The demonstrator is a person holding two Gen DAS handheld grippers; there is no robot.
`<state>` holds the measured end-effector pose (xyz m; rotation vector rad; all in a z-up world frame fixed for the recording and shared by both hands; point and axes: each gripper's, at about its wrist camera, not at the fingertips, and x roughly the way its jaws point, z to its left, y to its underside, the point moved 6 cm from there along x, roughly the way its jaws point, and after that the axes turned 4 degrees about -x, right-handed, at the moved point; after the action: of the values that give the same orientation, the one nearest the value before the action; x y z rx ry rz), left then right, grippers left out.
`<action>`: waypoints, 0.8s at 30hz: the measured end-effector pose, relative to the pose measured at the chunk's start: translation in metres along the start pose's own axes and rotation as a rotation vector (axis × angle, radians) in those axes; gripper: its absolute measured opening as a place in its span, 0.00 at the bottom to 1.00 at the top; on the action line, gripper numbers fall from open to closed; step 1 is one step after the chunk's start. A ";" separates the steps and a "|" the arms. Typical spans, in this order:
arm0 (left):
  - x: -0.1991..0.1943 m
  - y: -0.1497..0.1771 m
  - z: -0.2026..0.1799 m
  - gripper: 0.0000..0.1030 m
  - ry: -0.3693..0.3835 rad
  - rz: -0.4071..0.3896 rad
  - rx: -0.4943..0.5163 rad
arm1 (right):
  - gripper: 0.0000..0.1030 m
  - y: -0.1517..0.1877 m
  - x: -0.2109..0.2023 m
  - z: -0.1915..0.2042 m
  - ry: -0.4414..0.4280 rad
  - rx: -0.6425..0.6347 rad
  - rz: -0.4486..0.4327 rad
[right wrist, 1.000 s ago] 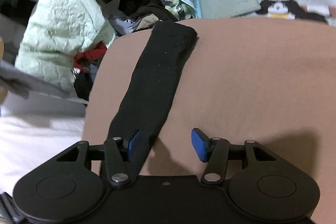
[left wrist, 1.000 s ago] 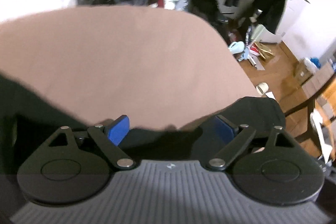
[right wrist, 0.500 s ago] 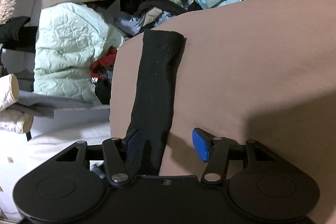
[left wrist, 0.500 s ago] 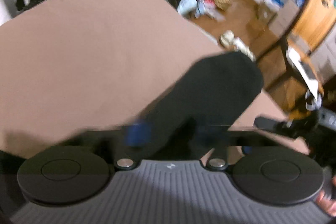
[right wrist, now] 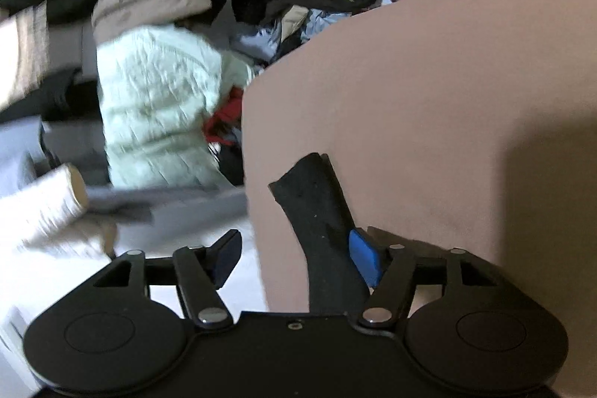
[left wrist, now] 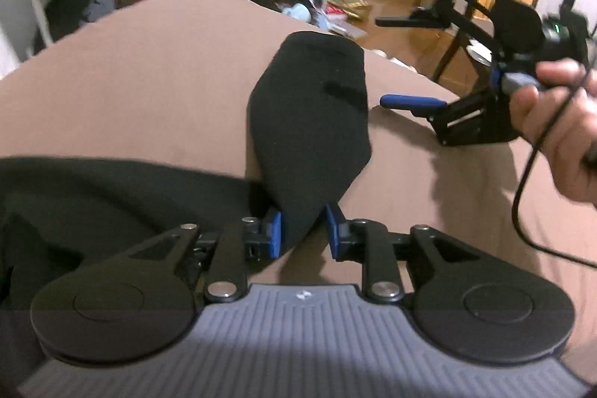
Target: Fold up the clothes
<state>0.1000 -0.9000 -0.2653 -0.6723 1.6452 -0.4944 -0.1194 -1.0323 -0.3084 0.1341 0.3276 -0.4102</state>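
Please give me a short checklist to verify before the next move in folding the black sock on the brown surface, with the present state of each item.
1. Left gripper has let go of the black sock: not ok, jaws are opening, but the fabric is between the pads and touches the left one.
2. Right gripper free of the sock: cannot tell, jaws are opening wide, yet the sock lies against the right pad.
3. Sock doubled over: ok, its end lies folded across the brown surface.
4. Fold edges aligned: cannot tell, lower layer hidden.
5. Person's hand clear of the sock: ok.
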 end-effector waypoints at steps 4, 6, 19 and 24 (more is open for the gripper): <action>-0.015 0.008 -0.004 0.38 0.011 -0.038 -0.058 | 0.73 0.008 0.012 0.009 0.075 -0.081 0.041; -0.019 0.012 -0.004 0.48 0.023 -0.054 -0.086 | 0.73 0.014 0.017 0.021 0.112 -0.183 0.071; -0.057 0.062 0.050 0.55 0.018 -0.081 -0.442 | 0.60 0.131 0.119 0.069 0.457 -1.024 0.287; -0.092 0.080 0.093 0.55 -0.026 -0.116 -0.565 | 0.07 0.110 0.097 0.093 0.393 -1.037 0.035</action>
<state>0.1880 -0.7748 -0.2667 -1.1877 1.7367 -0.0910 0.0360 -0.9859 -0.2471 -0.8024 0.8844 -0.1361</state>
